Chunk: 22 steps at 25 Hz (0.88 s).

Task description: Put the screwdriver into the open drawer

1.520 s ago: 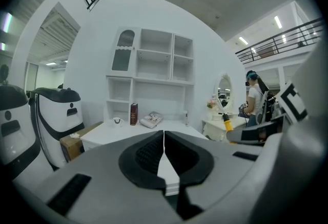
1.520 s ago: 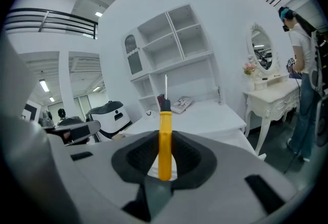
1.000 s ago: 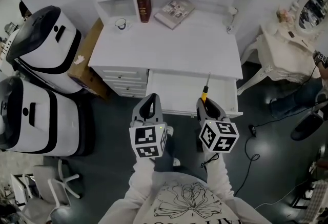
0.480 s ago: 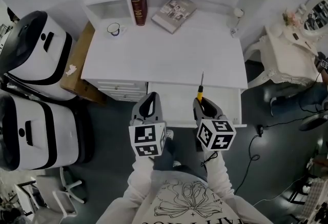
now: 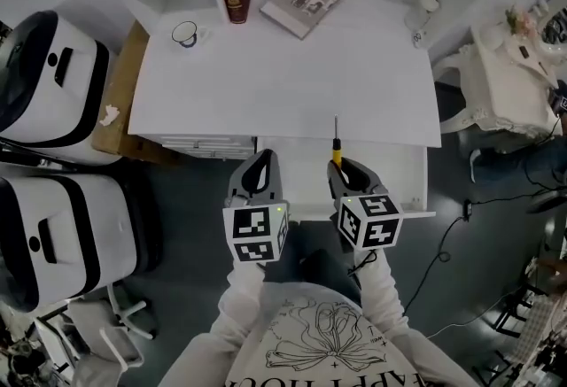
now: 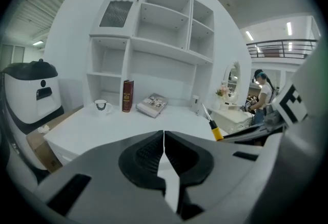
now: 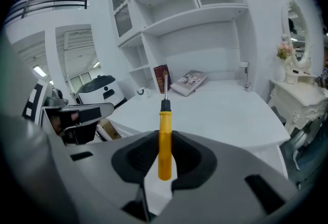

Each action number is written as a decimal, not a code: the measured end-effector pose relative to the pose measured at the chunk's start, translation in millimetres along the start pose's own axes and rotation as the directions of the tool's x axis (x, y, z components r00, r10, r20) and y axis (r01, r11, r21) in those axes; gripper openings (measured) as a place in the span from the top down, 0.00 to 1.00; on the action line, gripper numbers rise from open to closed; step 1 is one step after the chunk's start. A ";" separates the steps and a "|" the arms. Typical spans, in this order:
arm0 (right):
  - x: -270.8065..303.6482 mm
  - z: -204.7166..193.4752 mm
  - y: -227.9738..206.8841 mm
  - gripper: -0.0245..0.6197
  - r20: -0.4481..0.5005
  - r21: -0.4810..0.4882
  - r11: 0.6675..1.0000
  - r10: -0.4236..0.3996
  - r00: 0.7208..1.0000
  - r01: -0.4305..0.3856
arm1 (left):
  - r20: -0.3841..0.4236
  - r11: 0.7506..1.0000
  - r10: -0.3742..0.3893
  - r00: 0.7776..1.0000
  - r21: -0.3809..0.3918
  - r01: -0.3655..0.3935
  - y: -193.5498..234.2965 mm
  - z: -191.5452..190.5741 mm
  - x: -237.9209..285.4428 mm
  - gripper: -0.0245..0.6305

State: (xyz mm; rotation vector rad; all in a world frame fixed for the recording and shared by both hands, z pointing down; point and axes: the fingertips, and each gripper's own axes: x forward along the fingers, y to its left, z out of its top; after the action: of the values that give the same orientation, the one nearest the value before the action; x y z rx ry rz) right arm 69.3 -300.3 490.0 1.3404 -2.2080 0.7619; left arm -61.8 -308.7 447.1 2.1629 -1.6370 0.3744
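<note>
Right gripper point(image 5: 341, 166) has advanced over drawer point(image 5: 399, 179), screwdriver point(image 5: 336, 146) clamped between its jaws.

Left arm point(image 5: 239, 310) and right arm point(image 5: 381, 292), in pale sleeves, reach forward side by side. Left tool point(image 5: 259, 162): jaws together, nothing between them. Right tool point(image 5: 341, 169): jaws clamped on the yellow handle of a screwdriver point(image 5: 336, 149), whose shaft points forward past the tips. Both tools tilt downward, near each other but apart.

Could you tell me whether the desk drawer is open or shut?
Open: the drawer sticks out from under the desk top, its white inside showing beside the right gripper.
</note>
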 end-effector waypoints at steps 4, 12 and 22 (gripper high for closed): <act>21.4 -11.7 0.1 0.85 -0.053 -0.033 0.999 0.014 0.999 -0.016 | -0.033 1.000 0.001 0.999 -0.010 -0.002 11.5 -13.0 13.6 0.95; 53.9 -52.2 2.1 0.85 -0.222 -0.114 0.989 0.070 0.972 -0.097 | -0.105 0.998 0.043 0.993 -0.046 -0.048 31.5 -44.2 26.6 0.95; 91.5 -100.0 -8.9 0.85 -0.425 -0.238 0.943 0.113 0.898 -0.231 | -0.168 0.990 0.081 0.982 -0.098 -0.098 36.6 -69.7 47.2 0.95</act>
State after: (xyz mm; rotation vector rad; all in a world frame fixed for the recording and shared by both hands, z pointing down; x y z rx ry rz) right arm 46.8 -297.7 623.9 0.7683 -2.0179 0.6804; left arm -81.9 -325.0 535.1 1.9322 -1.6276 0.4681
